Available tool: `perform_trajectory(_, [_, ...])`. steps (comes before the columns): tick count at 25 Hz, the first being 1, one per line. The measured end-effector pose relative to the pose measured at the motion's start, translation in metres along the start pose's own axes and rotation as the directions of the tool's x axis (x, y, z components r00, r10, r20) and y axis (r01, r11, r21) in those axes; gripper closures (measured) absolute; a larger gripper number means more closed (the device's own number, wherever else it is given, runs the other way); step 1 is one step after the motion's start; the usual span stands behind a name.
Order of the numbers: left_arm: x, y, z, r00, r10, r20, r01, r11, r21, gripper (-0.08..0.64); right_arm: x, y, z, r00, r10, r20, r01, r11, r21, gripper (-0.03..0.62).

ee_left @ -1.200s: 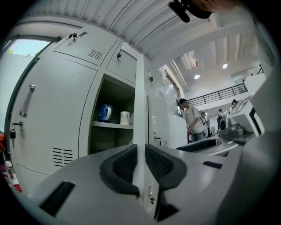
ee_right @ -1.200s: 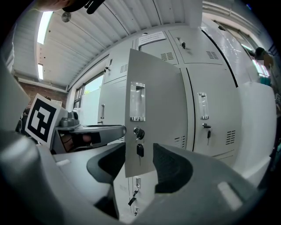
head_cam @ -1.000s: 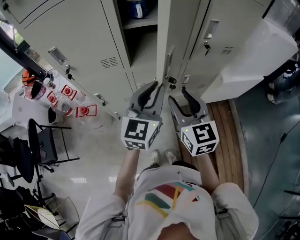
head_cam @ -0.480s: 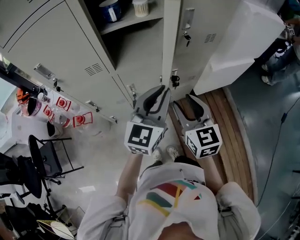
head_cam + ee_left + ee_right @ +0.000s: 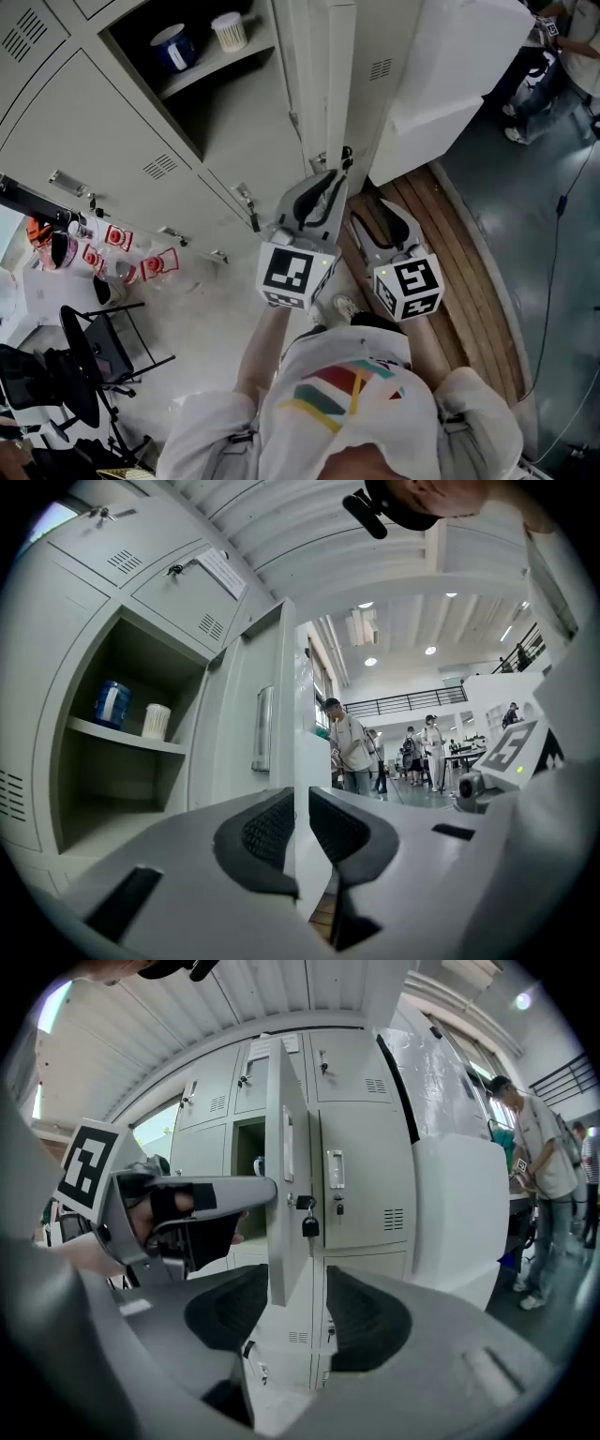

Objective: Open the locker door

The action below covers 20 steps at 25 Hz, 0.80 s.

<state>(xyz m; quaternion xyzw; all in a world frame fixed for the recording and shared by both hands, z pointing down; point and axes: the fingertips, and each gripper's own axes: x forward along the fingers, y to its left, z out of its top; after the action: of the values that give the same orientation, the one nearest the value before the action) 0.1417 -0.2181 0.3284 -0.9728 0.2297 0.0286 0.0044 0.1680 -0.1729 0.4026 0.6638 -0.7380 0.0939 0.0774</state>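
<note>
Now, left hand-held gripper level, jaws just closing on locker door

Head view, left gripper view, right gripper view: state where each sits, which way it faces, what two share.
Head view: on the person's head, facing steeply down at the lockers; shirt, left gripper, right gripper show.
Left gripper view: on the left gripper, along jaws that have just been closing on the locker door; right gripper's cube shows.
Right gripper view: on the right gripper, facing that door through open jaws; left gripper shows.
Shared: both gripper views show the door.
</note>
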Motion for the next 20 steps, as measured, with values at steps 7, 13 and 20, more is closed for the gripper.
perform_trajectory(7, [0.027, -0.018, -0.002, 0.999, -0.047, -0.006, 0.047, 0.999, 0.016, 0.505, -0.016, -0.026, -0.003, 0.997, -0.074, 0.004, 0.074, 0.997, 0.026, 0.405])
perform_trajectory(13, [0.046, -0.028, -0.002, 0.996, -0.084, -0.008, 0.084, 0.996, 0.016, 0.505, -0.025, -0.042, -0.008, 0.993, -0.121, -0.002, 0.121, 0.992, 0.039, 0.405])
perform_trajectory(20, [0.068, -0.033, 0.0, 0.993, -0.115, -0.008, 0.115, 0.993, 0.013, 0.505, -0.038, -0.06, -0.014, 0.984, -0.18, -0.012, 0.18, 0.982, 0.051, 0.405])
